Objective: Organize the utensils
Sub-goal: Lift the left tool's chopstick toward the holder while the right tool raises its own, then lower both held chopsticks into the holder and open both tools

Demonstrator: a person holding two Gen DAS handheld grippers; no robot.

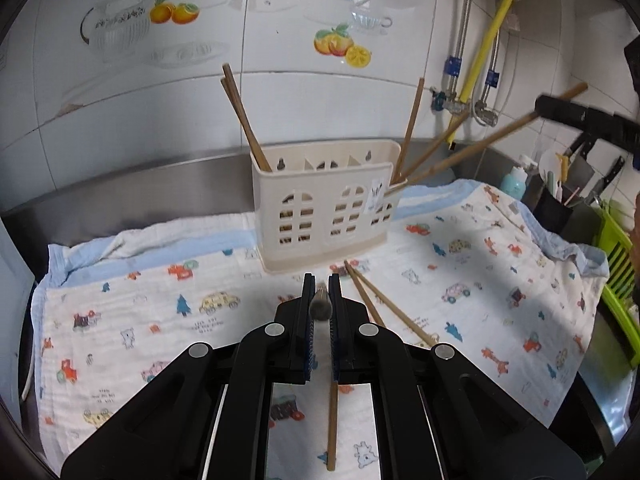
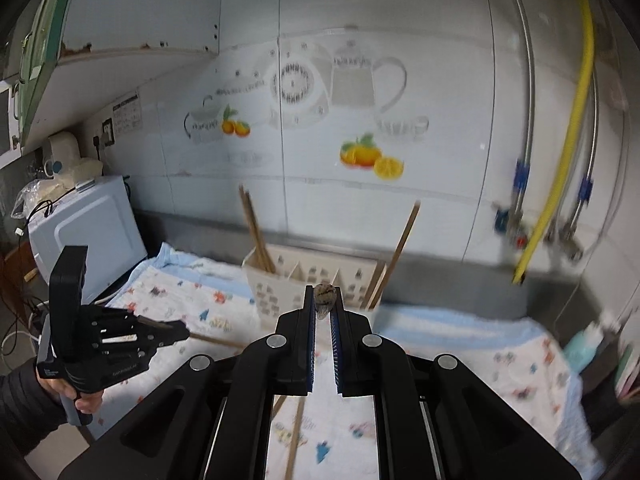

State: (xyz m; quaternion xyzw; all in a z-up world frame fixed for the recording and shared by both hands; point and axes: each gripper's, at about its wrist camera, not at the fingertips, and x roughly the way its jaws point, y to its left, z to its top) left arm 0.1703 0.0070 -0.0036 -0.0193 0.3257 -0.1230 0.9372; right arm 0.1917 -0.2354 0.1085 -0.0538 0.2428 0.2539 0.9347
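Left gripper (image 1: pixel 321 292): jaws closed on one brown wooden chopstick (image 1: pixel 331 424), end-on, poised for loading.
Right gripper (image 2: pixel 324 300): likewise clamped on a chopstick end.
Cream slotted plastic utensil holder (image 1: pixel 326 216): upright on printed cloth (image 1: pixel 500 280); loose pair (image 1: pixel 380 304) lies beside it.
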